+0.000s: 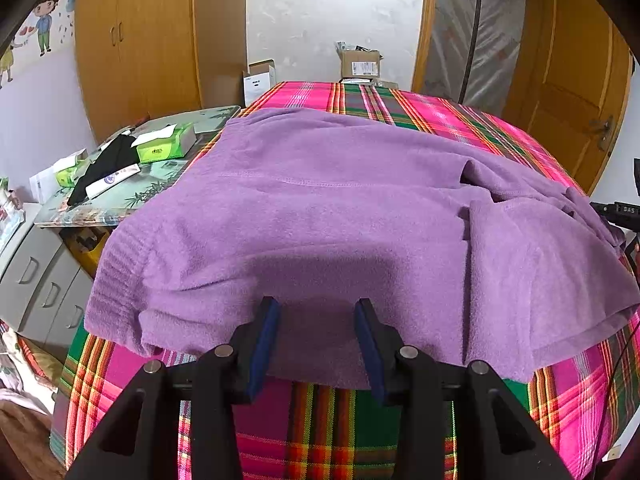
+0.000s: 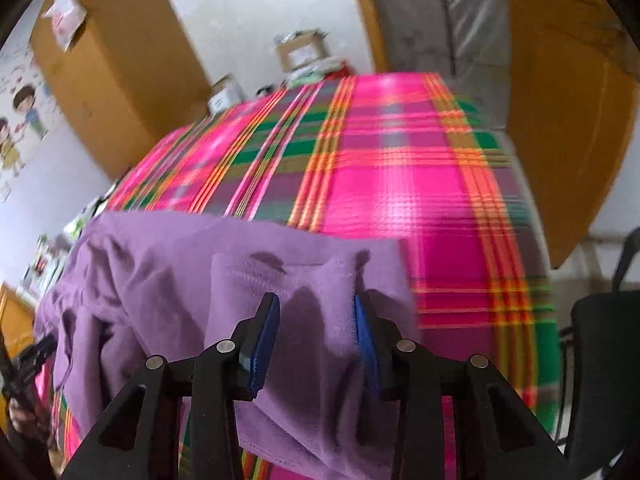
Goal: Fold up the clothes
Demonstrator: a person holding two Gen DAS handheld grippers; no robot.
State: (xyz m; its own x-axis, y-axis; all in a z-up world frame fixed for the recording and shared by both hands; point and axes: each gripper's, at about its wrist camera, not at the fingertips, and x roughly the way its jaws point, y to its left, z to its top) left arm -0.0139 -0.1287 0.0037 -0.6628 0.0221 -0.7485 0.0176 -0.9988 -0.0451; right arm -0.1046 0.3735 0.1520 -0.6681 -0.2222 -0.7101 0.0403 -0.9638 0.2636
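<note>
Plaid cloth (image 1: 440, 120) in pink and green covers the work surface; a wardrobe (image 1: 136, 40) fills the upper left of the left view, and a side table (image 1: 168, 168) with tissue boxes sits at mid left. We see the fleece (image 1: 320, 208), a purple garment, spread across the centre of the left view, its ribbed cuff (image 1: 116, 280) at lower left and loose folds bunched at the right. In the blurred right view the fleece (image 2: 200, 280) occupies the lower left.

We hold the left gripper (image 1: 316, 308) with jaws wide apart, just above the near hem and closed on nothing. The right gripper (image 2: 316, 308) also stands wide, with a fold of fleece lying between its fingers; we cannot tell whether the pads touch it.

We judge the fleece light, soft and limp, with a napped surface that should resist slipping. It will sag wherever unsupported, so hems, cuffs and corners, where the cloth is doubled or ribbed, offer the firmest hold. How far folding stands cannot be settled.
</note>
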